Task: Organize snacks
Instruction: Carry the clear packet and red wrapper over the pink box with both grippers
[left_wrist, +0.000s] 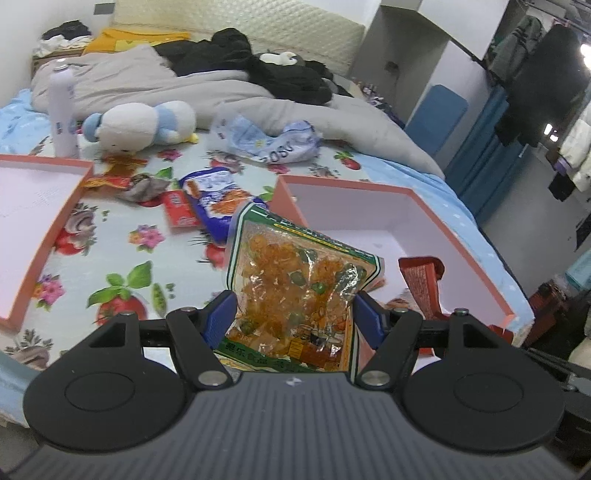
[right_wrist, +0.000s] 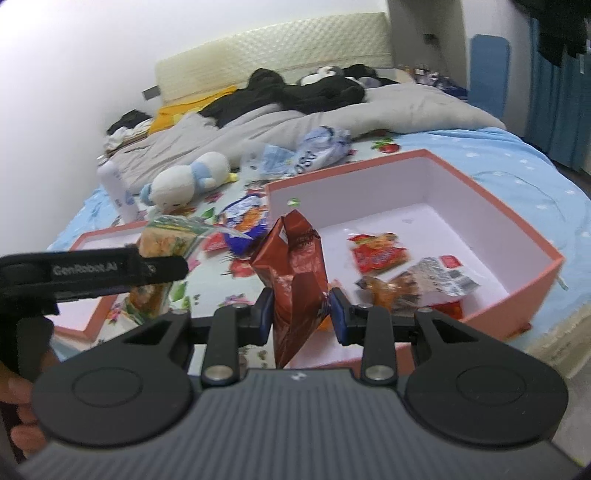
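Gripping a clear green-edged bag of orange snacks (left_wrist: 291, 291), the left gripper (left_wrist: 295, 317) has both blue pads pressed to the bag's sides above the bed's near edge. The right gripper (right_wrist: 301, 314) is clenched on a crumpled brown-red foil packet (right_wrist: 291, 273), held upright beside the near wall of the open pink cardboard box (right_wrist: 517, 221). Inside that box lie a red snack packet (right_wrist: 380, 253) and a silver wrapper (right_wrist: 443, 277). Farther along the floral bedsheet (left_wrist: 129, 236) lies a blue-and-orange snack bag (left_wrist: 214, 199), then a white plush toy (left_wrist: 136, 125), and a grey quilt (left_wrist: 184, 81) towards the headboard.
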